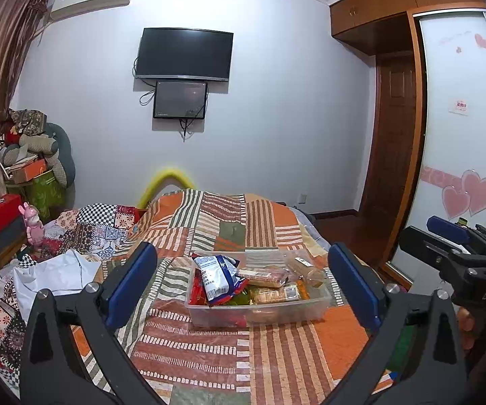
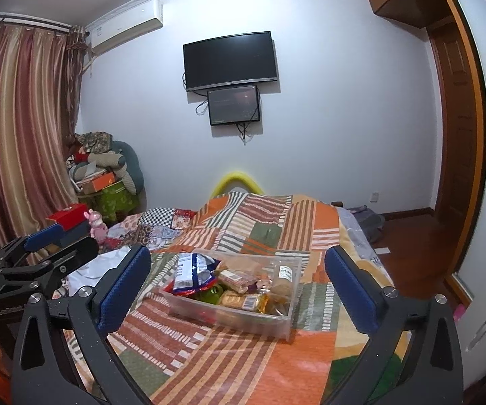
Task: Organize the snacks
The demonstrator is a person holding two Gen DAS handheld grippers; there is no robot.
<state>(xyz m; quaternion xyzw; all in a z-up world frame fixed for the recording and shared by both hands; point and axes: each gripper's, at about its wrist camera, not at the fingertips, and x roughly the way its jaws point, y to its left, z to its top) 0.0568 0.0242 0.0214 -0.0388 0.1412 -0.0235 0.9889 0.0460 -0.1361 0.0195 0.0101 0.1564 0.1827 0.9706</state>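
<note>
left wrist view: left gripper (image 1: 243, 287) wide open, nothing held, hovering short of the clear plastic bin (image 1: 259, 312) on the striped bedspread (image 1: 209, 347)
snacks: already piled in bin; blue-white crinkly pouch (image 1: 216, 275) sits proud of the rim, flat biscuit packs (image 1: 263, 276) beside it
right gripper (image 1: 458, 239): seen at right edge, off the bin, holding nothing
right wrist view: right gripper (image 2: 239, 290) jaws fully apart, holding nothing, bin (image 2: 229, 310) centred between fingers, not touched
materials: thin see-through bin, glossy film wrappers, soft quilted cloth
risk 1: bin on soft bedding, a 1-side push likely tips or slides it
risk 2: slick pouch may slip or crush in hard pads
risk 3: overfilled top, pouch could spill out
</note>
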